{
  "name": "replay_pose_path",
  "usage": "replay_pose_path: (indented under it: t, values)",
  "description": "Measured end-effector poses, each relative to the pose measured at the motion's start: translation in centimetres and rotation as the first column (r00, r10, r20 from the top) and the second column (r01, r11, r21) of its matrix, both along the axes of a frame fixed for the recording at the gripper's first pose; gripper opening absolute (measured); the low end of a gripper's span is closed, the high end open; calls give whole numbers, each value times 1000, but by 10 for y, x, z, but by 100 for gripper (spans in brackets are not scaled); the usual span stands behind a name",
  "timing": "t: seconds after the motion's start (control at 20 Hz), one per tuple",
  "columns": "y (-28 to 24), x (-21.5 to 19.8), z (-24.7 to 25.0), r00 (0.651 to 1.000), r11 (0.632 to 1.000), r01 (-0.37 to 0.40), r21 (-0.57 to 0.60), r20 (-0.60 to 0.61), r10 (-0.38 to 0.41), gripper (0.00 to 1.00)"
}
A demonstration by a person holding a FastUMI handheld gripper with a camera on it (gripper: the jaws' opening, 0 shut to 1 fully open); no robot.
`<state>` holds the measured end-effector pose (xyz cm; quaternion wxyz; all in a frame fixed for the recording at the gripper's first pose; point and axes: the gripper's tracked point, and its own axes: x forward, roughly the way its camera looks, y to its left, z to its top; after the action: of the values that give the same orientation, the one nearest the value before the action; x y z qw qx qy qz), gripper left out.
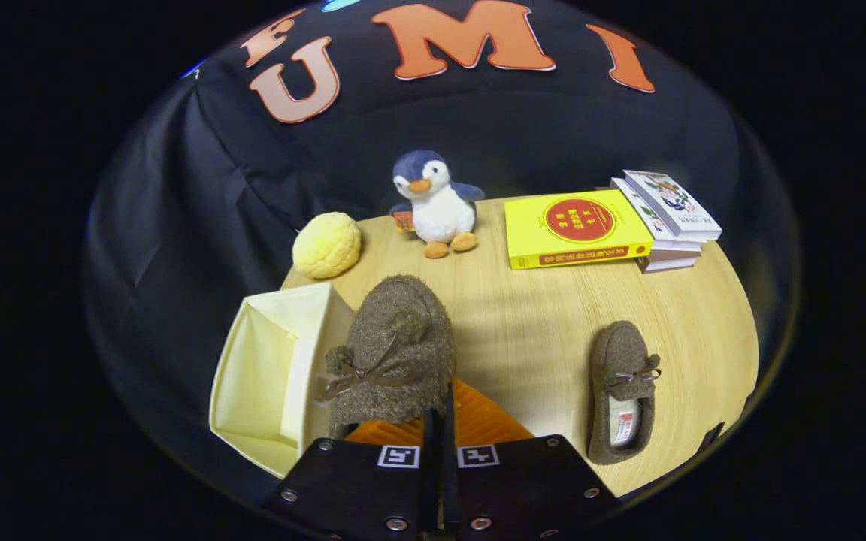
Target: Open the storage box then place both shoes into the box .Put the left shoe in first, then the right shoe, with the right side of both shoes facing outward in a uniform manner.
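Black cloth draped behind a pale wooden worktop (553,330) formed the backdrop. At the near edge, the hand-held gripper (442,421) was seen with its fingers drawn almost together, clamped on the heel rim of a brown fuzzy shoe (395,353); this shoe was lifted, toe pointing away, its bow and pompoms facing up. Just left of the held shoe, and touching it in the view, the cream storage box (267,368) was seen with its opening exposed and its inside bare. To the right of the held shoe, well apart from it, the second brown shoe (623,387) lay flat on the worktop, toe away, a label visible on its insole. Beyond the held shoe, a plush penguin (437,203) was seen sitting upright near the far edge. Left of the penguin and behind the box, a yellow bun-shaped toy (327,244) rested. To the right of the penguin, a yellow book (576,229) lay flat, with a small stack of books (666,218) just beside it on the far side.
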<state>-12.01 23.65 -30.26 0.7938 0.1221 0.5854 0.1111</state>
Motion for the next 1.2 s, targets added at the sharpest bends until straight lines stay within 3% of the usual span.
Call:
replay_pose_path:
  t: [0.5, 0.9, 1.2]
  values:
    - [128, 6, 53, 993, 986, -117, 120, -8, 119, 4]
    - [197, -24, -1, 971, 980, -183, 73, -142, 192, 4]
    - [225, -40, -52, 948, 983, -180, 23, -262, 180, 4]
